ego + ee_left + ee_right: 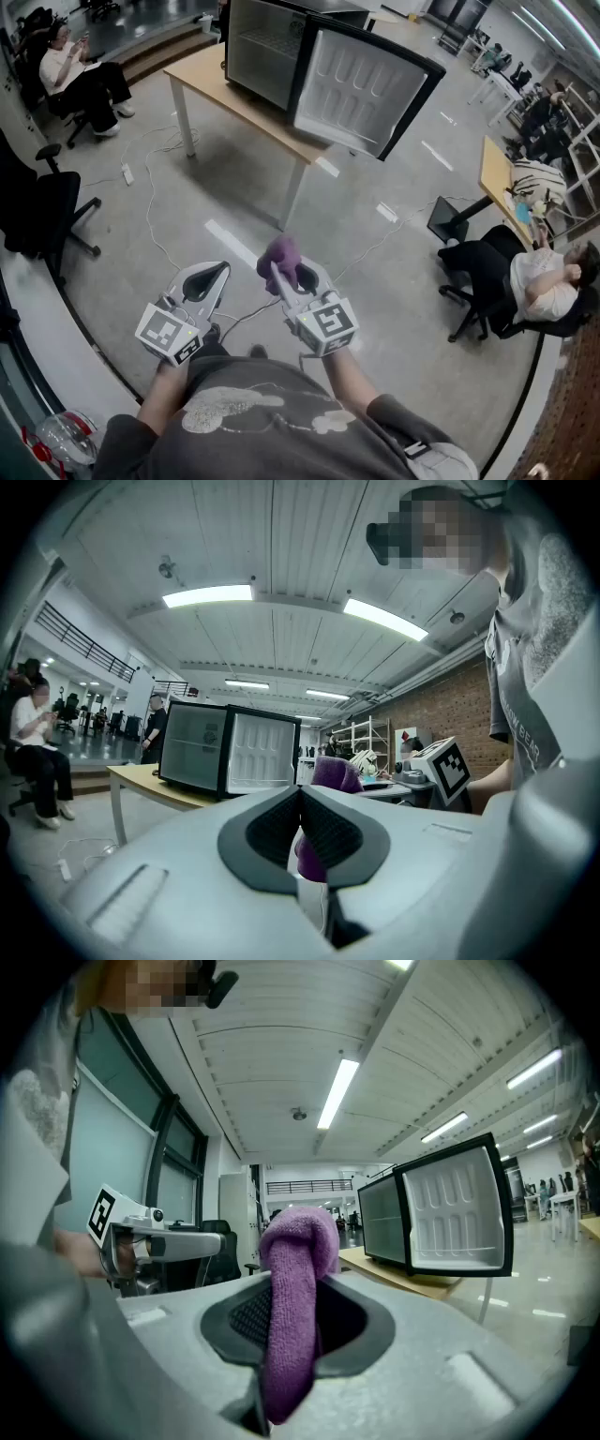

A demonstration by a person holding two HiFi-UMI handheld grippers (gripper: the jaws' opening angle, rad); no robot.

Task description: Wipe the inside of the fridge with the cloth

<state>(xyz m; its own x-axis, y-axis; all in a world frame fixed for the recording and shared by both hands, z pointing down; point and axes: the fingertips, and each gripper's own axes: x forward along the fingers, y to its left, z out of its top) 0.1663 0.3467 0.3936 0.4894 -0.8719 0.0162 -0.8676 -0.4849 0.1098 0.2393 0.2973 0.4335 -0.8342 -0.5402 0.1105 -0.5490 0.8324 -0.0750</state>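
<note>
A small black fridge (pixel 281 47) stands on a wooden table (pixel 202 75) some way ahead, its door (pixel 361 89) swung wide open and its white inside showing. The fridge (pixel 202 744) also appears in the left gripper view, and the fridge (pixel 441 1208) in the right gripper view. My right gripper (pixel 286 272) is shut on a purple cloth (pixel 279 255), which sticks up between the jaws as a folded purple cloth (pixel 291 1307). My left gripper (pixel 208 279) is shut on nothing, its pads (pixel 323 832) pressed together, held low beside the right one, far from the fridge.
A grey floor with white tape marks and trailing cables (pixel 159 187) lies between me and the table. A black office chair (pixel 42 211) stands at the left. Seated people are at the far left (pixel 80 75) and at the right (pixel 534 281) by a desk (pixel 502 178).
</note>
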